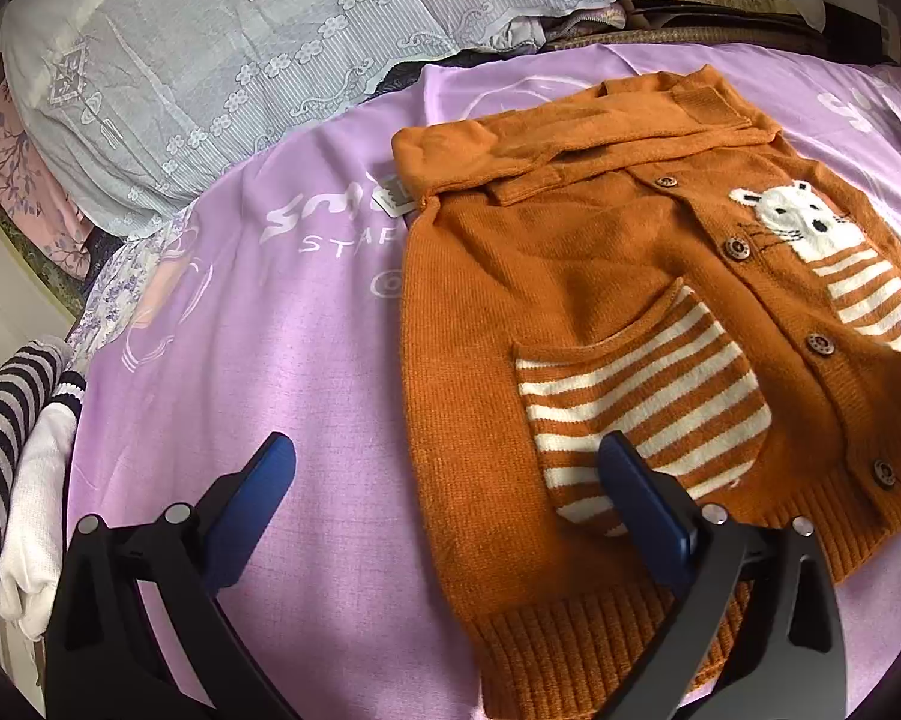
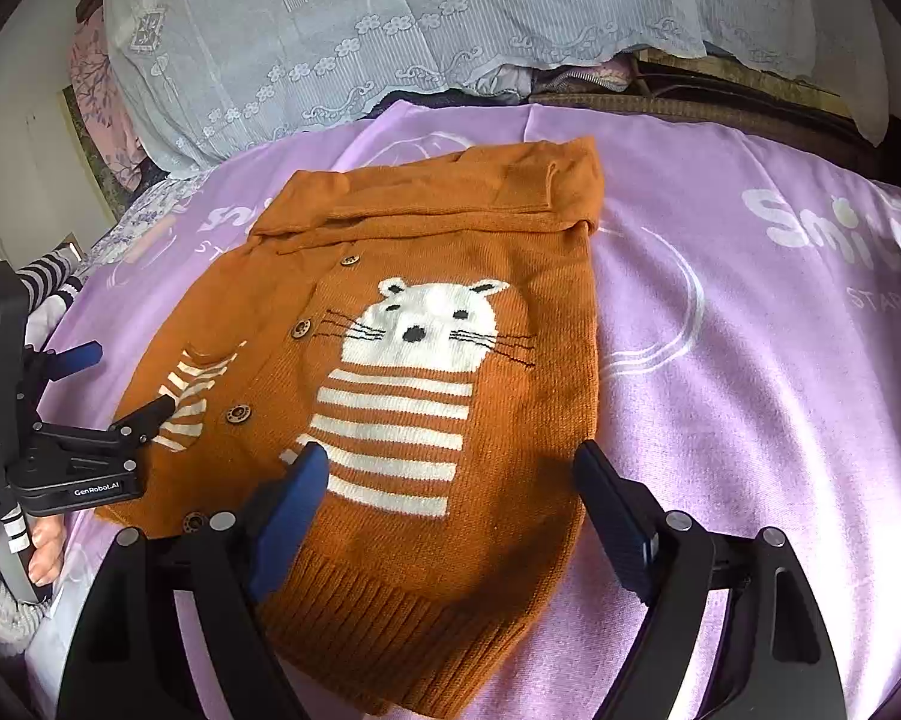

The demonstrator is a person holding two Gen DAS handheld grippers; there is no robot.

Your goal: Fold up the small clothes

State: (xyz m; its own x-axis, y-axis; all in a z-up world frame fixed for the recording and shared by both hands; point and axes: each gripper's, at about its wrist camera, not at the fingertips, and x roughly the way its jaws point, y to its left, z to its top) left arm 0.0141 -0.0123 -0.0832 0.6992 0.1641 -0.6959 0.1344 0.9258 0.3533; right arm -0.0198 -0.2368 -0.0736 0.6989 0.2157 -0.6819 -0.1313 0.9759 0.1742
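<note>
A small orange knitted cardigan [image 2: 426, 372] with brown buttons, a white cat figure with striped body on one front and a striped pocket [image 1: 642, 414] on the other lies flat on a lilac bed sheet with white printed letters [image 2: 750, 420]. Both sleeves are folded across the upper part, below the collar, and a small grey tag [image 1: 393, 199] shows at the shoulder edge. The right gripper [image 2: 450, 492] hangs over the ribbed hem, its blue-padded jaws wide apart with only the flat knit under them; nothing is clamped. The left gripper [image 1: 447, 480] stands over the pocket side, jaws also spread, one finger above the sheet and one above the pocket, gripping nothing. In the right wrist view a hand [image 2: 42, 546] holds its handle. Behind the sheet lies a white lace cover [image 1: 210, 60], and at the left edge a black-and-white striped cloth [image 1: 6, 420].
</note>
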